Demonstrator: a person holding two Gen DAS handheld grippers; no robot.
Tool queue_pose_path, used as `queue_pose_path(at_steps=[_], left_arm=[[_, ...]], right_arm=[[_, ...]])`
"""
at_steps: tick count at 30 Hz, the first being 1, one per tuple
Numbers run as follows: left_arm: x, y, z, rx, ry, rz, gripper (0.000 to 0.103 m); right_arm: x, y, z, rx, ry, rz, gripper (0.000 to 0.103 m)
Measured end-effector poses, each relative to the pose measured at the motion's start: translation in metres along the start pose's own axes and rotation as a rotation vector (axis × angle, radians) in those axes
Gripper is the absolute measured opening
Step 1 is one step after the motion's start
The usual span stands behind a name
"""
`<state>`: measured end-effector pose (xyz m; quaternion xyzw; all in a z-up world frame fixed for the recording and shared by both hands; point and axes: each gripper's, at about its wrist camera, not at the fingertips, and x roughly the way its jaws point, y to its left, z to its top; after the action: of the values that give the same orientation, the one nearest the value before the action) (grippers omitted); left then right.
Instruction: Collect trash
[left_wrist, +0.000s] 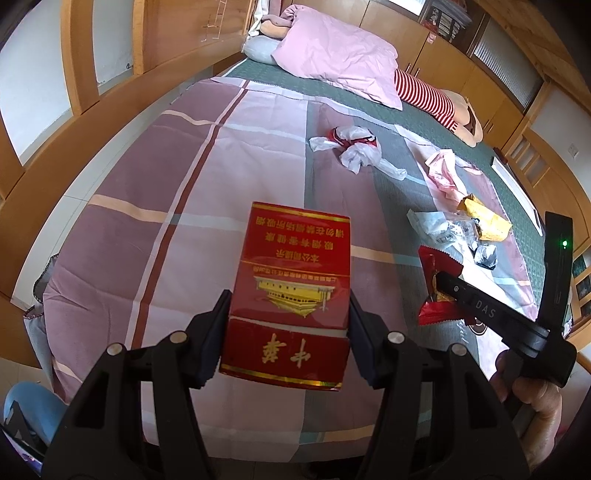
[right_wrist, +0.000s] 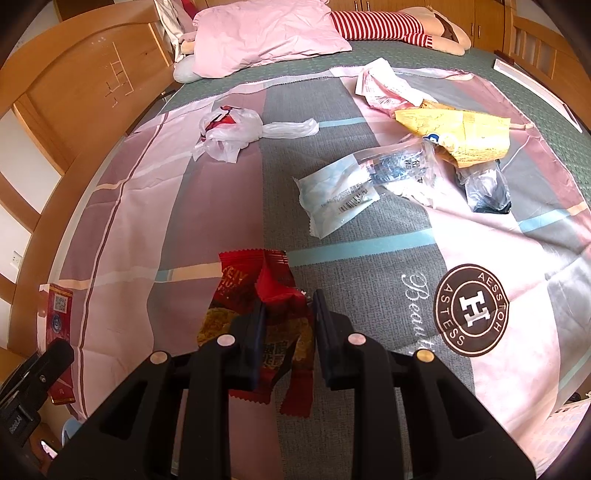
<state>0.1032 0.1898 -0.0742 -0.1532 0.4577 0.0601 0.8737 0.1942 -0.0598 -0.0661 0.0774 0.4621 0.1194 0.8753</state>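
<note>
Left wrist view: left gripper (left_wrist: 288, 332) clamped on red cigarette pack (left_wrist: 291, 291), held above checked bedsheet (left_wrist: 147, 206); right gripper (left_wrist: 448, 282) alongside, pinching red snack wrapper (left_wrist: 432, 280).

Right wrist view: jaws nearly together, clamped on same wrapper; white plastic bag (right_wrist: 229, 133), yellow wrapper (right_wrist: 465, 136), clear packets (right_wrist: 354, 188) scattered beyond.

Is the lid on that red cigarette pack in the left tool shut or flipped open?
Shut: the red cigarette pack shows its lid flush with the body, only a thin seam between them, no contents visible.
</note>
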Motion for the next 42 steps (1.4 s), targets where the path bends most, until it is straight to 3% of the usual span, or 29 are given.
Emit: queue_pose_path(at_steps=[42], left_arm=[[0.0038, -0.0092, -0.0076, 0.016, 0.013, -0.001, 0.059]], right_arm=[[0.0052, 0.0002, -0.0021, 0.003, 0.017, -0.005, 0.025]])
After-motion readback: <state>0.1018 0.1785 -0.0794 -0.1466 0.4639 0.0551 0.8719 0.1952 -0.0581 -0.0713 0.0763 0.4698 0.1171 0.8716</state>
